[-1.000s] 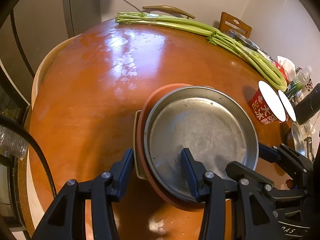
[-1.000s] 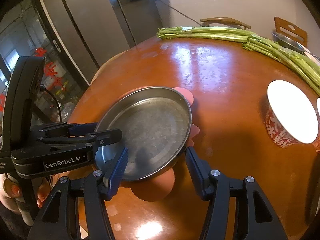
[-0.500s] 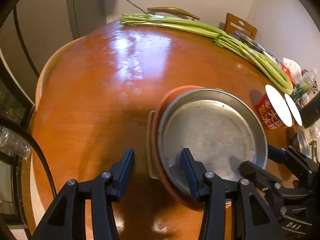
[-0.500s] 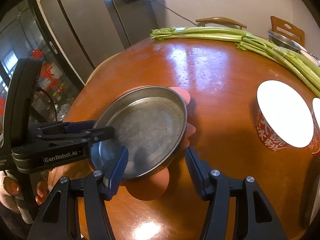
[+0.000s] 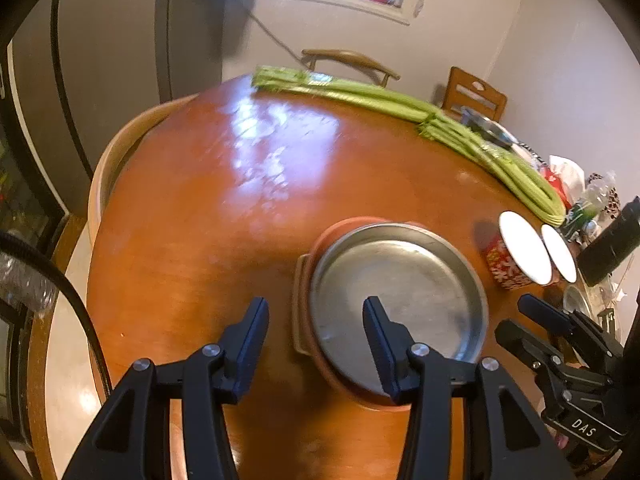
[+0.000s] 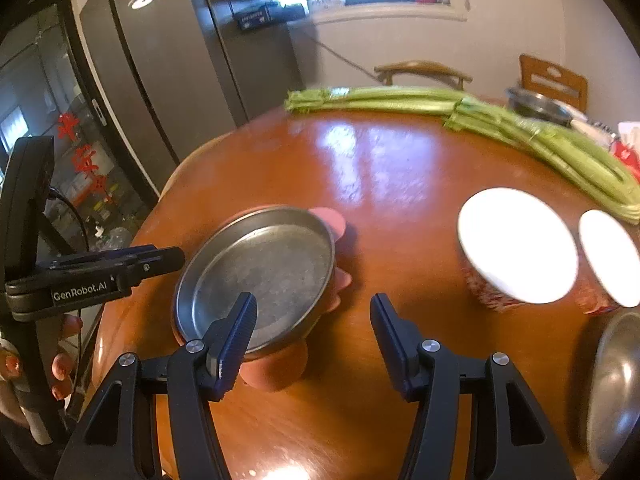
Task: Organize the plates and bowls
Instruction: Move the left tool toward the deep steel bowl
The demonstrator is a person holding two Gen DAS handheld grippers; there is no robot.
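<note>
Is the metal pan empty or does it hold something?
Empty. The metal pan shows only bare, scuffed bottom in both views; it sits on an orange plate.

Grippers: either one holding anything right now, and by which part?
Nothing held. Left gripper and right gripper are both open and off the metal plate, which sits on the pink plate.

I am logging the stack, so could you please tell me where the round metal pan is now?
The round metal pan sits on an orange plate near the wooden table's front edge, left of the red paper cups.
</note>
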